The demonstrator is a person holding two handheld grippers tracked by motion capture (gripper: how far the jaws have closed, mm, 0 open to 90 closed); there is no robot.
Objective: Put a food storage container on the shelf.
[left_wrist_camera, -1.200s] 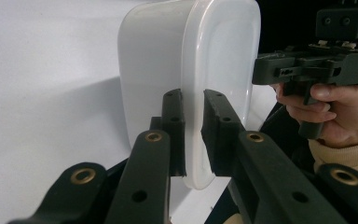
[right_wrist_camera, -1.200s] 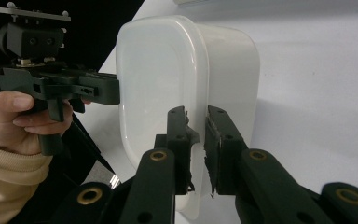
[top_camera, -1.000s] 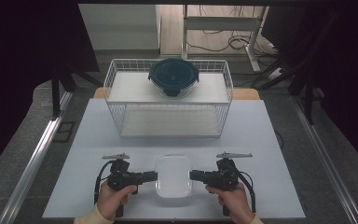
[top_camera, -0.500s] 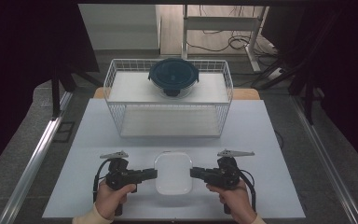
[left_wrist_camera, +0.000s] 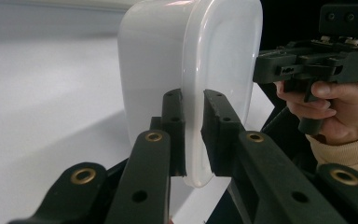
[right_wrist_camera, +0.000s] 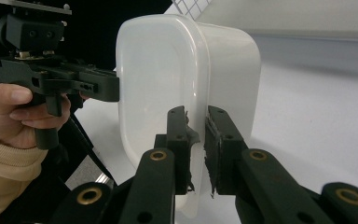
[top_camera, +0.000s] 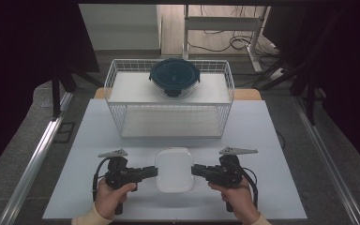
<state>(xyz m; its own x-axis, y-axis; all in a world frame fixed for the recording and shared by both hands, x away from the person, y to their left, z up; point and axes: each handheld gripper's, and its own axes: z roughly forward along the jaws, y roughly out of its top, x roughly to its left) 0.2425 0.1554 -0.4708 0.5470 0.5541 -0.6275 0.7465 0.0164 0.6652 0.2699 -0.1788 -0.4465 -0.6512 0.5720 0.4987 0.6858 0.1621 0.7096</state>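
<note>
A white lidded plastic container (top_camera: 174, 169) lies near the table's front edge, between my two grippers. My left gripper (top_camera: 153, 171) comes at it from the left and is shut on the rim of its left side. In the left gripper view the jaws (left_wrist_camera: 193, 130) pinch the lid's edge of the container (left_wrist_camera: 186, 65). My right gripper (top_camera: 195, 170) is shut on the opposite rim. In the right gripper view its jaws (right_wrist_camera: 196, 140) clamp the container's (right_wrist_camera: 168, 74) edge. Both grippers lie on their sides. Whether the container rests on the table or hangs just above it I cannot tell.
A white wire basket (top_camera: 168, 123) stands at the back of the white table (top_camera: 98, 140). A round bowl with a dark blue lid (top_camera: 174, 76) sits in it toward the rear. Metal rails run along both sides of the table.
</note>
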